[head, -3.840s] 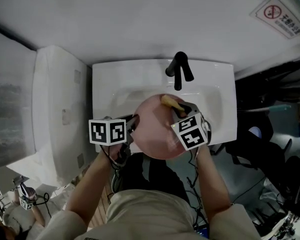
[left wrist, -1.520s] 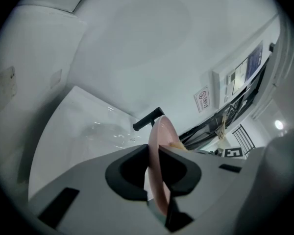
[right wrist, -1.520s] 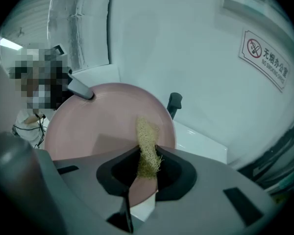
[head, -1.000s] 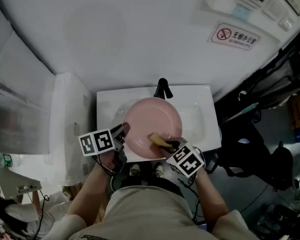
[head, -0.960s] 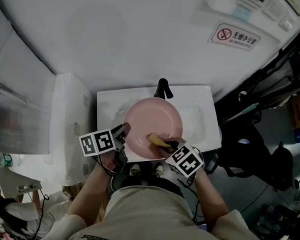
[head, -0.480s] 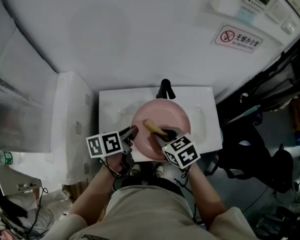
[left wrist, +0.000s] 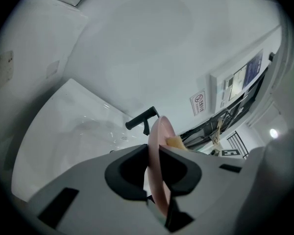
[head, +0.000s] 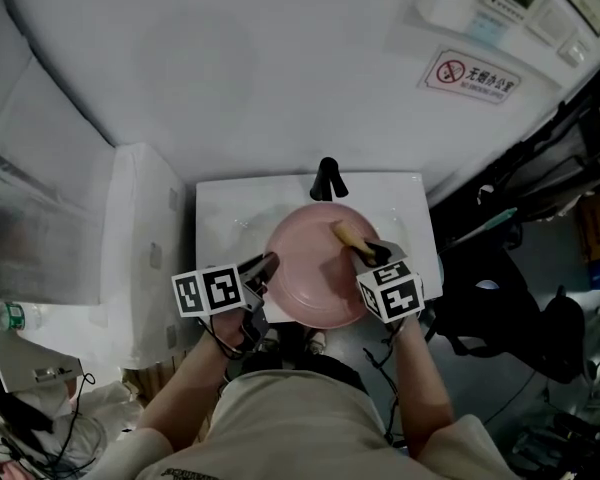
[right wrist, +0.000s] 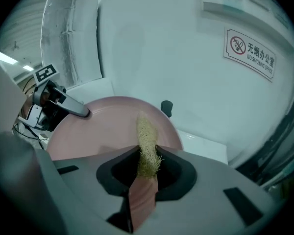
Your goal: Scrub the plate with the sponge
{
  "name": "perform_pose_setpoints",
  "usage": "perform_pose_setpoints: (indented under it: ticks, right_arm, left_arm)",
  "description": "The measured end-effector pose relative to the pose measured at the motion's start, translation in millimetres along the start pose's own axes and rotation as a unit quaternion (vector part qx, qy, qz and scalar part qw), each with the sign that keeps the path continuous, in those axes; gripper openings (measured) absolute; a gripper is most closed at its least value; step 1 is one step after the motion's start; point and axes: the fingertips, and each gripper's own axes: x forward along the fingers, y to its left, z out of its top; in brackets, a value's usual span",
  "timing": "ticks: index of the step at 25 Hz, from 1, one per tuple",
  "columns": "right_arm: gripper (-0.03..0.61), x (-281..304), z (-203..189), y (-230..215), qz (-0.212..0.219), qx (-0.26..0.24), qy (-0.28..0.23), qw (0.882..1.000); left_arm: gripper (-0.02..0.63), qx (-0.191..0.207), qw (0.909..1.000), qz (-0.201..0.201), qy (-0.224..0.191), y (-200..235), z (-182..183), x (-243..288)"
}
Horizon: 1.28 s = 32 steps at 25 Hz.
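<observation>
Plate [head: 315,280] rim pinched by left gripper [head: 264,266]; right gripper [head: 366,252] clamps sponge [head: 347,234] against it

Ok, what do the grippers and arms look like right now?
The left gripper and right gripper have grey bodies with dark jaws, each carrying a white cube with black square markers. Black cables hang beneath. The person wears a beige short-sleeved top.

Head view looks steeply down on the sink [head: 220,208] from overhead. Left gripper view sits tight behind its fingers [left wrist: 127,175], sighting edge-on along the plate [left wrist: 158,146] between them. Right gripper view looks beyond its fingers [right wrist: 179,175] across that plate's face, and all three catch the faucet [head: 327,178].
</observation>
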Motion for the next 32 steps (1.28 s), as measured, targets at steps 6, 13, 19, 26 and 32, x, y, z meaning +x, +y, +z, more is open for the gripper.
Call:
perform_pose_setpoints:
  ticks: [6,13,19,26,32]
  right_arm:
    - [0.075,-16,-28,8,-0.014,-0.048,0.054,0.997]
    - [0.076,-19,-52,57,0.094,-0.041,0.083,0.991]
    - [0.077,-10,-37,87,0.147,-0.025,0.059,0.987]
    - [0.077,-4,-4,74,0.114,-0.004,0.01,0.993]
    - [0.077,-10,23,36,0.05,0.025,-0.039,0.998]
  left_arm:
    - [0.054,-0.001,0.9999,0.01,-0.006,3,0,-2]
    - [0.058,-0.004,0.9993,0.03,-0.024,14,10,-10]
    - [0.061,-0.001,0.9994,0.033,-0.014,7,-1,-4]
    - [0.06,0.0,0.9998,0.017,-0.004,-5,-8,2]
    - [0.057,-0.007,0.9999,-0.01,0.005,-19,-12,5]
